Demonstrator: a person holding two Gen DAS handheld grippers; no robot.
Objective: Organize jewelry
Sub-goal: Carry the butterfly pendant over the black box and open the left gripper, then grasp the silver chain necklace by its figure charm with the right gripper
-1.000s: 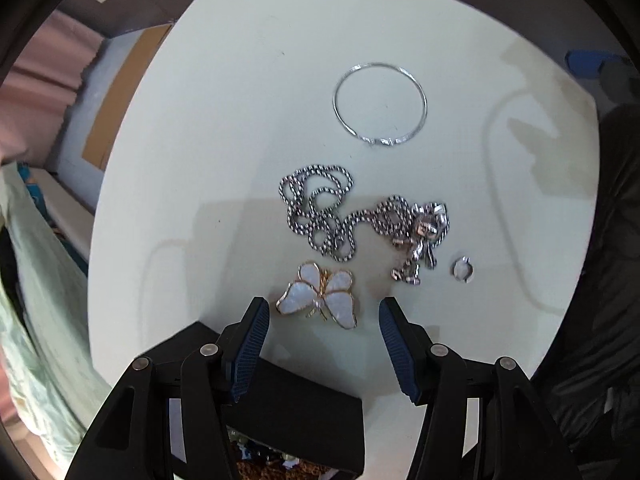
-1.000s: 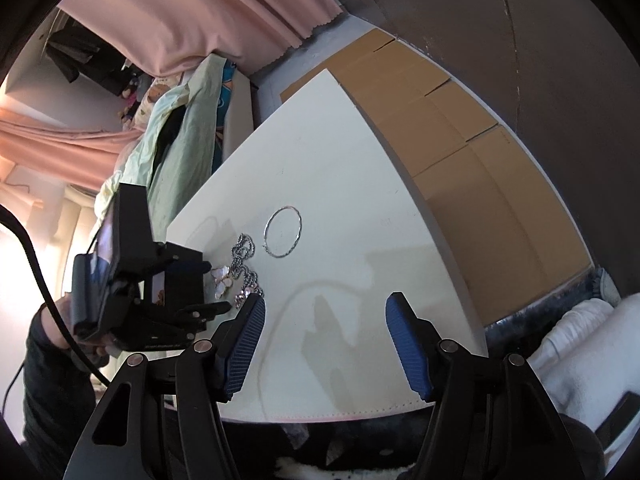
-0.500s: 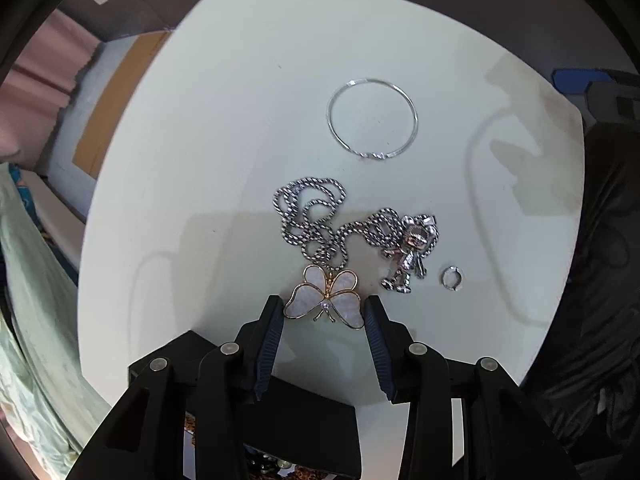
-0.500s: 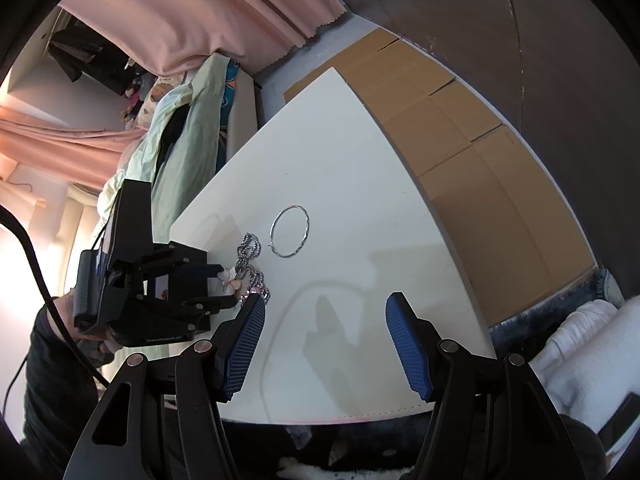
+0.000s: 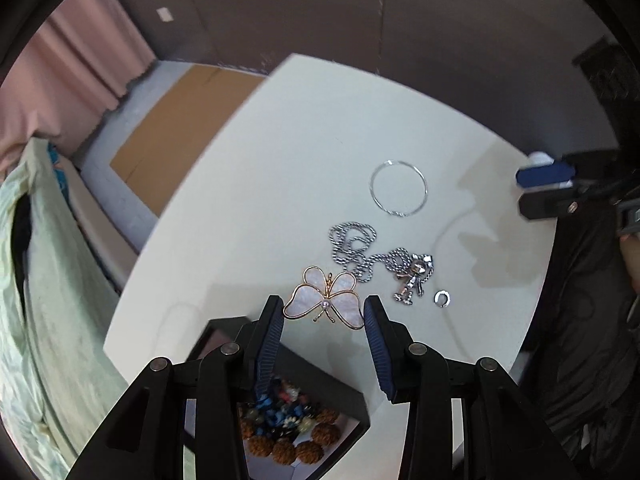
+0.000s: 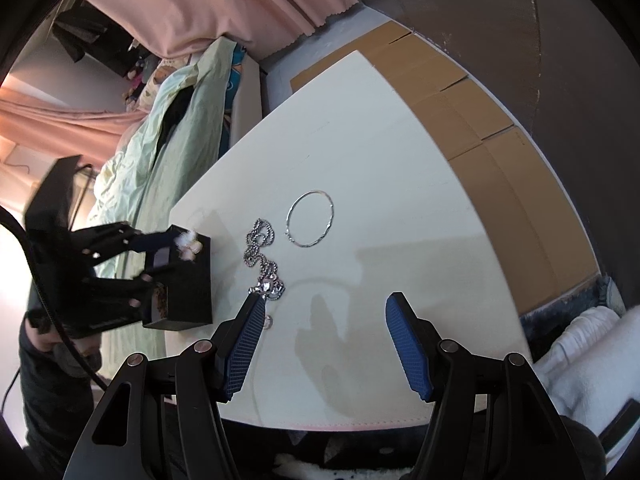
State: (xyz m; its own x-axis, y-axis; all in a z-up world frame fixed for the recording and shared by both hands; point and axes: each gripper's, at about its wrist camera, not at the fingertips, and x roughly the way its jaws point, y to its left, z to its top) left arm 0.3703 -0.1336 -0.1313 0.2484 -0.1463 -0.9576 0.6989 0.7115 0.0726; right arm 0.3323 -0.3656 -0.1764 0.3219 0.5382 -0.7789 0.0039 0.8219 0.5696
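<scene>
We see a white table (image 5: 248, 184) with a bed's pale green quilt (image 6: 160, 120) beside it and cardboard (image 6: 500, 168) flat on the floor past its far edge. Near the table's edge sits a black box (image 6: 188, 280), open at the top, with brown and blue beads (image 5: 288, 432) inside. Our left gripper (image 5: 324, 320) is above that box, and its blue fingers (image 5: 272, 332) are clamped on the two wing edges of a butterfly pendant (image 5: 326, 298), pearl-white with a gold outline, lifted off the table over the box. Our right gripper (image 6: 322, 344) hangs over the table's near side, fingers (image 6: 408, 344) spread wide apart and gripping nothing. On the table beyond the box lies a thin silver hoop (image 5: 399, 188). Just beside it, closer to us, a silver chain (image 5: 356, 248) lies in a loose tangle, with a small figure charm (image 5: 412, 280) at its end. A tiny ring (image 5: 442, 298) lies just beside the charm, apart from it.
</scene>
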